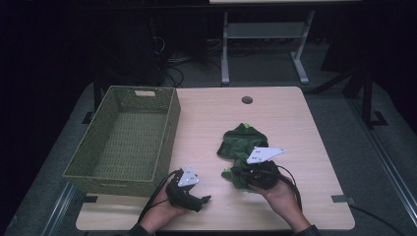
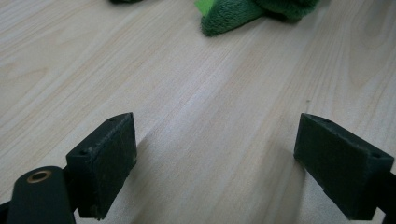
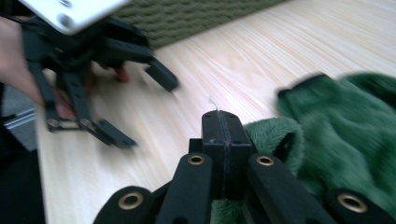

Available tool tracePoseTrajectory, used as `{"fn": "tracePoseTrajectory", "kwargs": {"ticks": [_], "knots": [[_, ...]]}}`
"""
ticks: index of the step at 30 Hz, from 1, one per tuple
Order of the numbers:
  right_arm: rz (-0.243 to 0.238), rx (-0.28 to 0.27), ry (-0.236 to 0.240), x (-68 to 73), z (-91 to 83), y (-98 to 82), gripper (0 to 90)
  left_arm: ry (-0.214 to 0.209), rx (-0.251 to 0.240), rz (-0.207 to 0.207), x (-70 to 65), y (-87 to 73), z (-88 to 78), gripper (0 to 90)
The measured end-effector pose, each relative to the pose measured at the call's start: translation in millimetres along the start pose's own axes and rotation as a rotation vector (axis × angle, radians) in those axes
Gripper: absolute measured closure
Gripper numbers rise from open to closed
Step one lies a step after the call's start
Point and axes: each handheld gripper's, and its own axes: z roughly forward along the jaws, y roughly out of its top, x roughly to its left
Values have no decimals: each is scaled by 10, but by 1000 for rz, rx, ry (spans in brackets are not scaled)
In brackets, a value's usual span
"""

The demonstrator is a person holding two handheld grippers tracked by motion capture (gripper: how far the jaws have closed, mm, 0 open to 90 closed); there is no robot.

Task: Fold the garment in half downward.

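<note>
- Work in hand: moving the green cloth [image 1: 242,147] off the table [image 1: 290,123], most likely into the woven basket [image 1: 125,137]; that reading is a judgement from the layout.
- Right gripper [image 3: 223,135]: jaws closed flat together, pad against pad. The cloth's fleece bunches just beside and beneath them, to their right in the right gripper view. Whether a fold is pinched between the pads cannot be told; that view is blurred and no fabric shows in the seam.
- Left gripper [image 2: 217,158]: jaws spread wide, nothing between them but bare table. The cloth lies well ahead of the jaws, at the far edge of the left gripper view, not touching them.
- In the high view the right gripper [image 1: 256,172] sits at the near edge of the cloth, and the left gripper [image 1: 189,194] rests low on the table just beside the basket's near corner.
- Done: at most a first closing on the cloth's near edge.
- Not done: the cloth lies crumpled on the table, apart from the basket; the basket holds nothing.
- Left, as judged: confirm the grip, lift, carry across to the basket, release.
</note>
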Motion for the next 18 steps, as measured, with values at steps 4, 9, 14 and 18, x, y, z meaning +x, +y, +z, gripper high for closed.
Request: {"fn": "tracePoseTrajectory", "kwargs": {"ticks": [4,9,14,18], "knots": [[29,11,-43,-145,-95,-155,900,1,1,4,3,1,-1,124],[93,48,-71,-300,-116,-312,900,-1,3,3,1,0,-2,124],[134,115,-63,-448,75,-406,900,0,3,3,2,0,-2,124],[132,175,-56,-464,247,-442,900,1,3,3,2,0,-2,124]]}}
